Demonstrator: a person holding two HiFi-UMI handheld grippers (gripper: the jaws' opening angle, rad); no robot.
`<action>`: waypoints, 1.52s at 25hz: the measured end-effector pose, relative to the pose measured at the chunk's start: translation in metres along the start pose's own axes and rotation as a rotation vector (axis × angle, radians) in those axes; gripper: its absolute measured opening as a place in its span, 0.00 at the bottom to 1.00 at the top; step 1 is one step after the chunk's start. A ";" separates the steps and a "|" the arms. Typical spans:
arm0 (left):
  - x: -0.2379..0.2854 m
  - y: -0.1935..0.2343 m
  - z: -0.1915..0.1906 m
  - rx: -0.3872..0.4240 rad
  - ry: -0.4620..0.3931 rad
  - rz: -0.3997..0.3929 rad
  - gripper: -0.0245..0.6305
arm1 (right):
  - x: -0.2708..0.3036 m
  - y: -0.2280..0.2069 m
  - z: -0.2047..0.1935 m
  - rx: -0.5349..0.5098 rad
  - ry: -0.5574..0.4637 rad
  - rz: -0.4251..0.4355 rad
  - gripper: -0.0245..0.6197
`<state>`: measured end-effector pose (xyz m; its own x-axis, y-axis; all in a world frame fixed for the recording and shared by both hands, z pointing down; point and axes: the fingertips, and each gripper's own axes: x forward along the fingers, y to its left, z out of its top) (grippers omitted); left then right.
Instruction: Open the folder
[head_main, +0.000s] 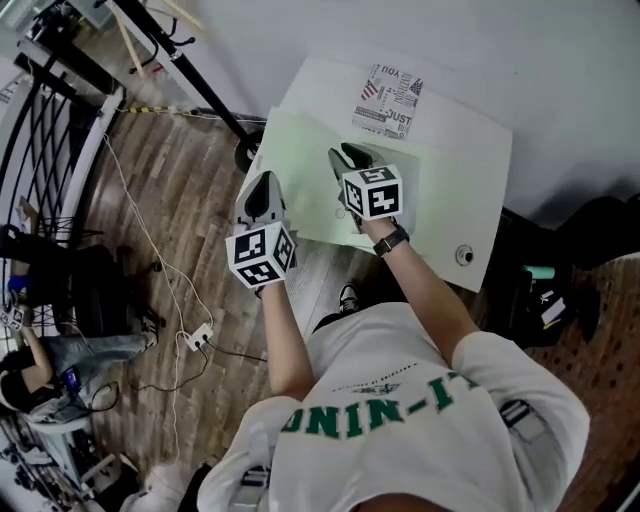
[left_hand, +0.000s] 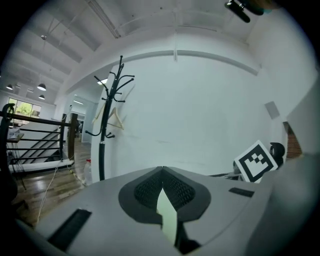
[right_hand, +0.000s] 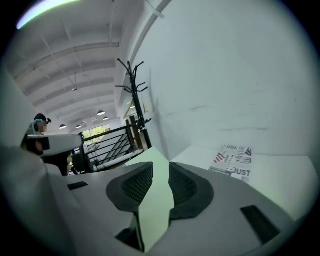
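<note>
A pale green folder (head_main: 305, 165) lies over the left part of the white table (head_main: 470, 170). My left gripper (head_main: 264, 180) is at the folder's left edge. In the left gripper view its jaws meet at the tips (left_hand: 162, 169), shut on a strip of the green folder (left_hand: 168, 217). My right gripper (head_main: 338, 155) is over the middle of the folder. In the right gripper view its jaws (right_hand: 161, 164) stand apart, and the green folder (right_hand: 150, 210) fills the gap between them. The pads do not press on it. One folder corner (right_hand: 152, 150) points past the tips.
A printed sheet (head_main: 390, 100) lies at the table's far edge and a small round fitting (head_main: 464, 255) near its right edge. A black coat stand (head_main: 180, 60) rises left of the table by a railing (head_main: 50, 130). Cables and a power strip (head_main: 200, 337) lie on the wooden floor.
</note>
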<state>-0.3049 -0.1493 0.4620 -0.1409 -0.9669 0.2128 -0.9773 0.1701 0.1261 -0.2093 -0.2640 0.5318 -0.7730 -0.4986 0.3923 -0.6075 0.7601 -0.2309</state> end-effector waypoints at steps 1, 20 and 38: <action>0.004 -0.012 0.000 0.006 -0.002 -0.018 0.06 | -0.013 -0.009 0.003 0.007 -0.031 -0.017 0.21; 0.046 -0.199 -0.002 0.143 -0.029 -0.386 0.06 | -0.218 -0.136 0.004 -0.006 -0.264 -0.433 0.06; 0.048 -0.225 -0.006 0.237 -0.041 -0.375 0.06 | -0.253 -0.154 0.016 -0.046 -0.316 -0.486 0.06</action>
<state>-0.0910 -0.2324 0.4492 0.2292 -0.9608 0.1557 -0.9705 -0.2379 -0.0393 0.0771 -0.2619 0.4538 -0.4288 -0.8896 0.1571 -0.9031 0.4266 -0.0493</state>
